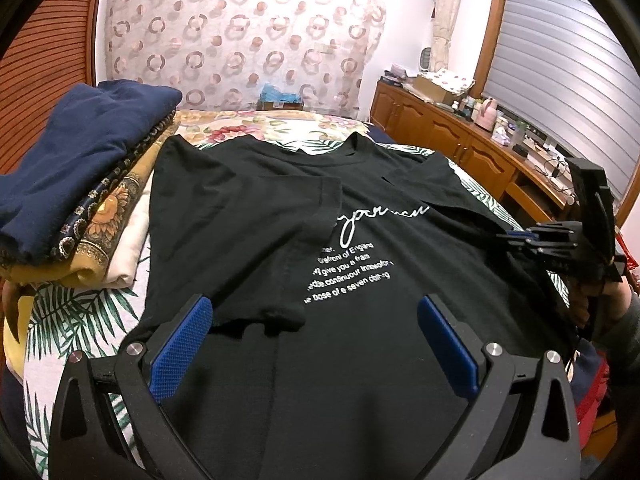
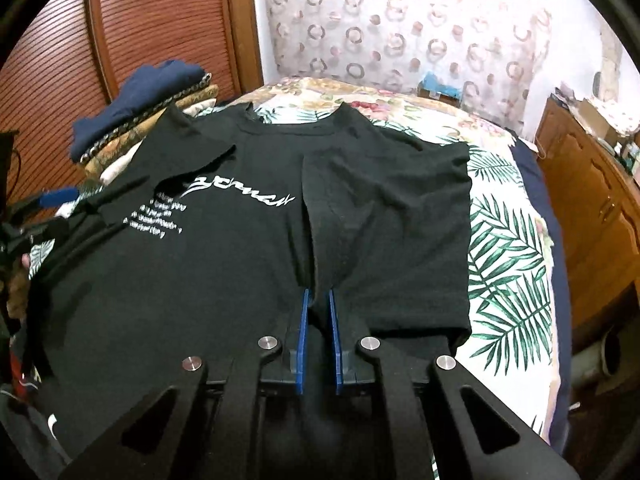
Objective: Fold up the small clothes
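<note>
While right hand-held gripper [image 2: 319, 300] pinches black T-shirt [image 2: 224, 264] edge, left hand-held gripper [image 1: 316, 320] spread.

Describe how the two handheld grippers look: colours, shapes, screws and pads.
Both are matte black plastic. The left gripper has curved arms, blue textured pads and round silver bolts. The right gripper has the same black frame with triangular cut-outs, thin blue pads and four silver bolts.

A palm-leaf bedspread [image 2: 508, 240] covers the bed, with a floral pillow [image 1: 240, 128] at its far end. Behind hangs a ring-patterned curtain [image 1: 240, 28] — a slatted wooden door [image 2: 160, 28] at upper left. At right, a wooden cabinet [image 1: 448, 136] carries clutter under grey window blinds [image 1: 560, 60].
</note>
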Motion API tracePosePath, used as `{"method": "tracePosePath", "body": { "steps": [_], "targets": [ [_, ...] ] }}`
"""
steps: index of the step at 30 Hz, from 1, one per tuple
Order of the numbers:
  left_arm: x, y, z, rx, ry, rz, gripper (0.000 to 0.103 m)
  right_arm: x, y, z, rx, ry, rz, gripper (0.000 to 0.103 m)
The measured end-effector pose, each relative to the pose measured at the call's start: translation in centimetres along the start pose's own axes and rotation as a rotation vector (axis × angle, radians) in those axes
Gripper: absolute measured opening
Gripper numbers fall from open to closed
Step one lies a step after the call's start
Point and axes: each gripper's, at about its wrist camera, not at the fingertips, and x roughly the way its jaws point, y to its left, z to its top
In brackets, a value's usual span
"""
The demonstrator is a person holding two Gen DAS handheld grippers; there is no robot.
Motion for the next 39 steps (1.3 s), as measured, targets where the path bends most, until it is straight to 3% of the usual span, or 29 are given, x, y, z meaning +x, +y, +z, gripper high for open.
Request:
{"method": "tracePosePath", "body": {
  "steps": [3, 7, 10, 17, 24, 28, 39],
  "targets": [
    [0.0, 0.8, 0.6, 0.012, -0.011, 0.023, 0.102, 0.3, -0.3, 0.1, 0.002, 0.007, -0.002, 0.037],
    [0.3, 3.2, 2.3, 0.014, -0.024, 0.06, 0.102, -0.8, -1.1, 1.0, 0.002, -0.049, 0.005, 0.039],
    [1.0, 5.0, 3.9, 0.015, -0.022, 0.082, 0.099, -1.2, -2.4, 1.9, 0.016, -0.094, -0.035, 0.051],
    [3.4, 7.8, 8.2, 0.054, 0.026, 0.122, 0.072, 0.5, -6.5, 3.9, 0.115, -0.1, -0.07, 0.051],
    [8.1, 8.7, 12.6, 0.139, 0.133, 0.211, 0.069, 4.4, -8.9, 5.8, 0.142, -0.052, -0.086, 0.051],
    [10.7, 9.4, 13.5, 0.16, 0.21, 0.252, 0.055, 6.1, -9.1, 6.9, 0.142, -0.036, -0.073, 0.051],
    [14.1, 9.3, 13.9, 0.229, 0.308, 0.33, 0.055, 8.4, -10.1, 7.8, 0.143, -0.024, -0.054, 0.051]
  ]
}}
